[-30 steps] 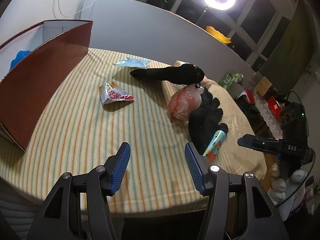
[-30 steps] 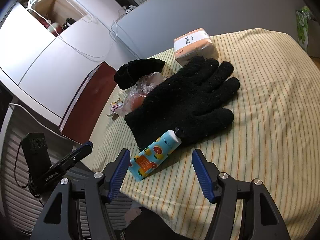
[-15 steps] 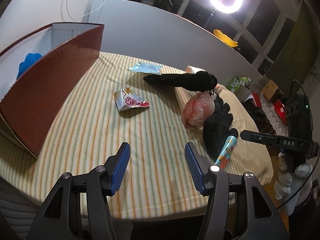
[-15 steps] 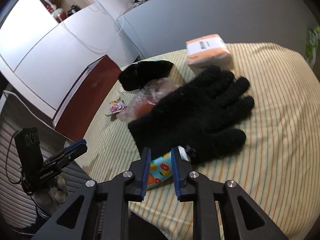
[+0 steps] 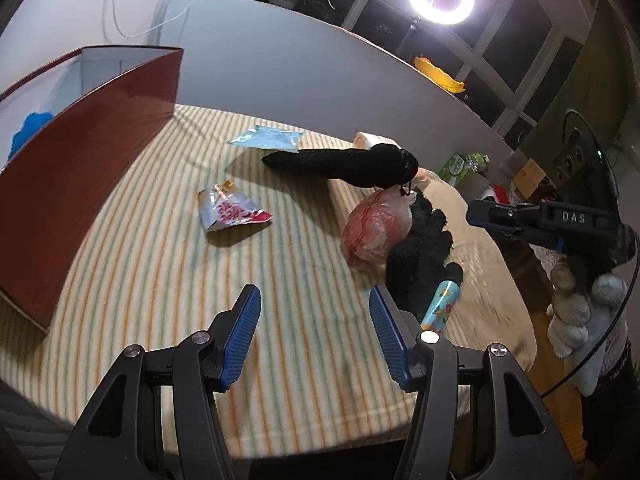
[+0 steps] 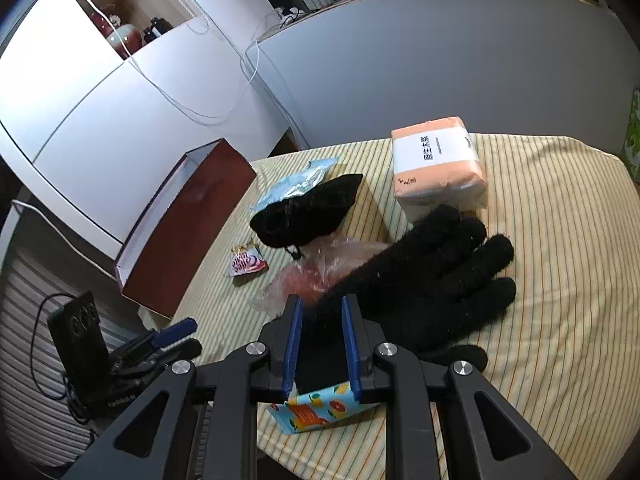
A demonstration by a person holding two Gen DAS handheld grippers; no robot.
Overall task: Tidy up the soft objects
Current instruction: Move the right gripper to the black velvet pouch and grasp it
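Orange tissue pack (image 6: 438,168) plain from right wrist only

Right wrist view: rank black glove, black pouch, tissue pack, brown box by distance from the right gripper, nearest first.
From the right gripper:
1. black glove, just ahead, its cuff at the fingertips
2. black pouch, ahead, slightly left
3. tissue pack, far, ahead-right, and brown box, far left: too close to call.

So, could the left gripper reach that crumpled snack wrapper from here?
Probably yes: the left gripper has its jaws open and empty, and only bare striped cloth lies between it and the snack wrapper.
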